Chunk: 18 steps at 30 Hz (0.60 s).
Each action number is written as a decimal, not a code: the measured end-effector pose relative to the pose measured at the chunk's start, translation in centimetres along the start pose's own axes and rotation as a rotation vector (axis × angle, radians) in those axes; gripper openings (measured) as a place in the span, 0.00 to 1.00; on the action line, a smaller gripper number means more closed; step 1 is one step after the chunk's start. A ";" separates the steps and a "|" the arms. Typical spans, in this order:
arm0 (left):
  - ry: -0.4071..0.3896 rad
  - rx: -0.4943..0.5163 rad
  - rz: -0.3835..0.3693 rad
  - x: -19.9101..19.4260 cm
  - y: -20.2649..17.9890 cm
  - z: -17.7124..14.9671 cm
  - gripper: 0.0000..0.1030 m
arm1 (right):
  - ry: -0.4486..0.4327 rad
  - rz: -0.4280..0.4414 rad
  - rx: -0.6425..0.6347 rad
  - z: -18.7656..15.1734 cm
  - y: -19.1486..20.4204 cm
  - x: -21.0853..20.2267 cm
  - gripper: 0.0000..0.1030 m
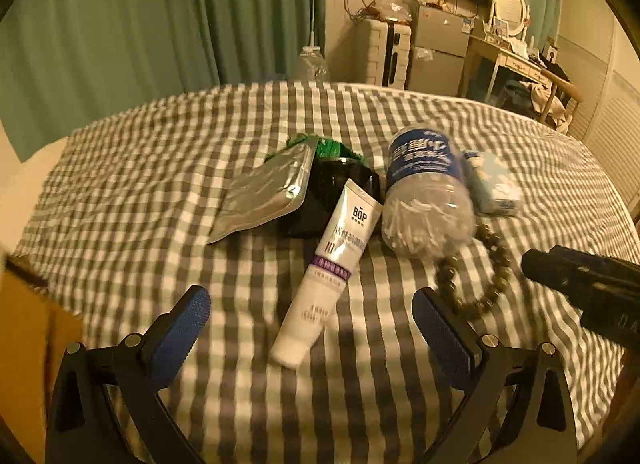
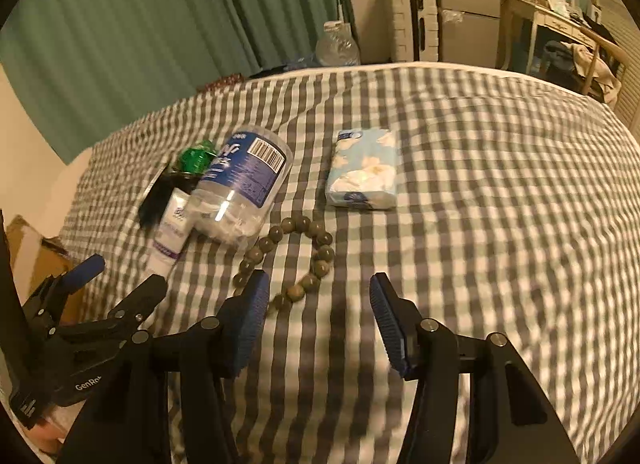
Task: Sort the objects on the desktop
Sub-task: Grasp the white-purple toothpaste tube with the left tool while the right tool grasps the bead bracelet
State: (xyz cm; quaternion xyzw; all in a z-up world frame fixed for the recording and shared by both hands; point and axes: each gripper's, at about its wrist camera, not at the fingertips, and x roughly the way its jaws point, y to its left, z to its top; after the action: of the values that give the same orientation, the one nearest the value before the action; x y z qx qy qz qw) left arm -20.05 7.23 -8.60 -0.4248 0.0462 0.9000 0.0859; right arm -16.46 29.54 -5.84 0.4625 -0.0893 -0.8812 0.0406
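A white BOP tube (image 1: pixel 326 268) lies on the checked bedcover, pointing toward my open left gripper (image 1: pixel 312 304); it also shows in the right wrist view (image 2: pixel 170 230). Beside it lie a clear jar of cotton swabs (image 1: pixel 424 200) (image 2: pixel 240 192), a silver pouch (image 1: pixel 268 192), a black object (image 1: pixel 332 192) (image 2: pixel 160 196), a green packet (image 1: pixel 336 148) (image 2: pixel 196 158), a bead bracelet (image 1: pixel 476 284) (image 2: pixel 292 260) and a tissue pack (image 1: pixel 494 184) (image 2: pixel 364 170). My right gripper (image 2: pixel 318 292) is open and empty just short of the bracelet, and shows at the right of the left wrist view (image 1: pixel 580 284).
A cardboard box (image 1: pixel 28 344) (image 2: pixel 36 256) stands off the bed's left edge. Green curtains (image 1: pixel 140 24), a suitcase (image 2: pixel 412 24), a small fridge (image 2: pixel 468 12) and a dressing table (image 1: pixel 516 56) lie beyond the far edge. The left gripper shows at the lower left of the right wrist view (image 2: pixel 108 284).
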 end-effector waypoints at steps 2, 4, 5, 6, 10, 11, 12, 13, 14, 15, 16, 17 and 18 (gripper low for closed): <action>0.005 -0.005 -0.007 1.3 0.1 0.2 1.00 | 0.019 -0.014 0.000 0.3 -0.1 1.9 0.43; 0.016 -0.007 -0.015 2.4 0.1 0.3 1.00 | 0.056 0.014 0.028 0.4 -0.6 3.5 0.38; 0.026 -0.006 -0.022 2.8 0.1 0.3 0.96 | 0.066 0.018 0.041 0.3 -0.8 4.0 0.37; 0.037 -0.003 -0.027 3.2 0.0 0.2 0.86 | 0.057 0.017 0.043 0.3 -0.9 4.3 0.36; 0.021 0.026 -0.035 3.1 -0.3 -0.4 0.30 | 0.050 0.014 0.015 0.2 -0.6 4.4 0.11; 0.020 0.021 -0.038 2.7 -0.1 -0.5 0.27 | 0.048 0.021 0.021 0.0 -0.6 4.3 0.11; 0.025 0.013 -0.049 2.5 0.0 -0.6 0.24 | 0.046 0.026 0.029 -0.1 -0.7 4.1 0.11; 0.027 0.005 -0.063 2.1 0.3 -0.7 0.22 | 0.039 0.032 0.038 -0.1 -0.7 3.9 0.11; 0.020 -0.001 -0.060 1.6 0.5 -0.7 0.18 | 0.038 0.044 0.050 -0.1 -0.8 3.6 0.11; 0.017 -0.005 -0.063 1.1 0.7 -0.8 0.18 | 0.037 0.052 0.058 0.0 -1.0 3.3 0.11; 0.016 -0.008 -0.066 0.4 0.9 -1.0 0.18 | 0.031 0.060 0.063 -0.1 -1.1 2.8 0.11; 0.012 -0.010 -0.065 -0.1 1.0 -0.9 0.18 | 0.023 0.065 0.062 -0.2 -1.1 2.2 0.11; 0.010 -0.012 -0.070 -0.6 1.2 -0.9 0.18 | 0.019 0.072 0.057 -0.4 -0.9 1.5 0.11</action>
State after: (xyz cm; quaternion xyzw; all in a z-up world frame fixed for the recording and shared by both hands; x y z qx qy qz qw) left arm -19.19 5.84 -8.68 -0.4311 0.0262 0.8946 0.1143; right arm -16.99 30.15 -7.49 0.4683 -0.1307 -0.8718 0.0597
